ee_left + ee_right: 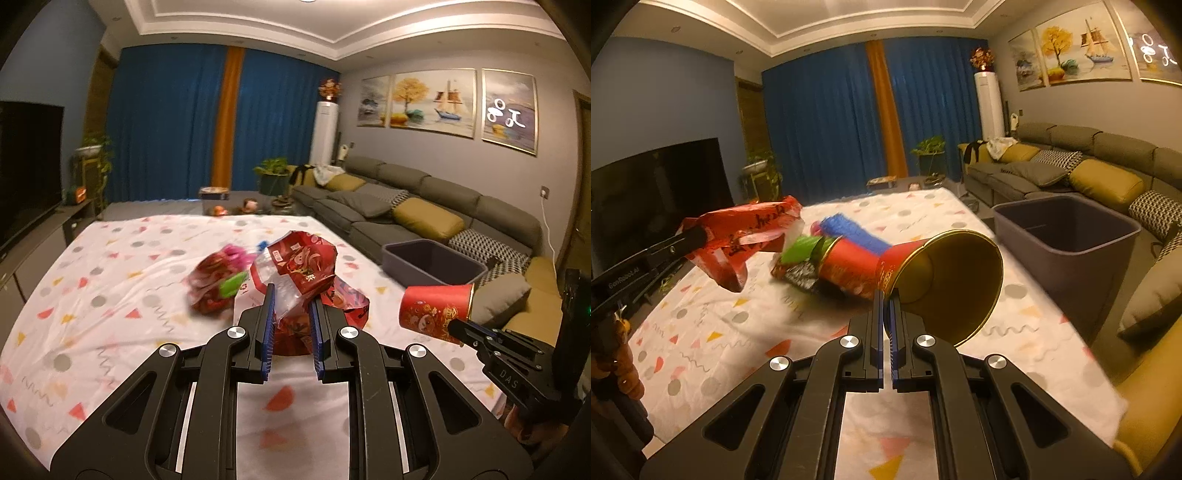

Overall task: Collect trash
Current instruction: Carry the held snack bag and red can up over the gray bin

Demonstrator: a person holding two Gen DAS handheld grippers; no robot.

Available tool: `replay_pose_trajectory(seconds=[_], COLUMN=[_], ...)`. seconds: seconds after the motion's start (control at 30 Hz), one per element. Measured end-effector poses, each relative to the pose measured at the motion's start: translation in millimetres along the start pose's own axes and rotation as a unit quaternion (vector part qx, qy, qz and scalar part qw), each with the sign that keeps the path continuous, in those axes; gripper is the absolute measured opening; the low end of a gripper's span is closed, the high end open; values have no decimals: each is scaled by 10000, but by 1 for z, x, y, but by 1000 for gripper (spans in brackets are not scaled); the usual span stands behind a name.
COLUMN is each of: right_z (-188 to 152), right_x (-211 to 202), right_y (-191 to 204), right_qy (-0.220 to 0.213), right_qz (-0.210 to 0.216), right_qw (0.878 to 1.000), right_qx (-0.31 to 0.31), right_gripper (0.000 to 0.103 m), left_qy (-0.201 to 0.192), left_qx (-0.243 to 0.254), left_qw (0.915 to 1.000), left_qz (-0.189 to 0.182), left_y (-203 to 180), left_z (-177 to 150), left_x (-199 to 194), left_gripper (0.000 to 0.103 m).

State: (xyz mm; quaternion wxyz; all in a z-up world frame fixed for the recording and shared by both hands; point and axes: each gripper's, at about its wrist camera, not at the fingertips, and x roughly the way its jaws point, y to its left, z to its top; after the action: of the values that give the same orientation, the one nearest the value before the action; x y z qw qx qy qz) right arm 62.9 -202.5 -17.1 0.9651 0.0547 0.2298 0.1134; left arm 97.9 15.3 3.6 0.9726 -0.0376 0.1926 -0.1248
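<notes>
My left gripper (292,295) is shut on a crumpled red and clear snack bag (301,264) and holds it above the table; the bag also shows at the left of the right wrist view (742,232). My right gripper (887,299) is shut on the rim of a red paper cup with a gold inside (955,280), held on its side above the table; the cup also shows in the left wrist view (434,310). A heap of other trash (216,284), red, green and pink wrappers, lies on the table; it also shows in the right wrist view (827,258).
The table wears a white cloth with coloured shapes (110,295). A dark grey bin (1067,236) stands open at the table's right edge, also in the left wrist view (432,262). A grey sofa (424,206) runs along the right, a TV (26,166) on the left.
</notes>
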Motion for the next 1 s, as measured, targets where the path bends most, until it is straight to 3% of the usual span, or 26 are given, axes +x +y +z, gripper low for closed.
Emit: replay_pose_trajectory(seconds=[0.53,1.0], right_z=[51,90], right_x=[-16,13], right_y=[-83,-156], right_qy=[-603,-674], right_qz=[-986,-1539], right_qw=[9933,9855], right_qx=[60,247], right_gripper=[4,4], left_qy=[25,277], left_qx=[510,698], left_qw=[9925,9830], left_qz=[-1115,-1676], left_y=[-107,-184], left_z=[42,63], left_x=[85,185], left_gripper=[16,16])
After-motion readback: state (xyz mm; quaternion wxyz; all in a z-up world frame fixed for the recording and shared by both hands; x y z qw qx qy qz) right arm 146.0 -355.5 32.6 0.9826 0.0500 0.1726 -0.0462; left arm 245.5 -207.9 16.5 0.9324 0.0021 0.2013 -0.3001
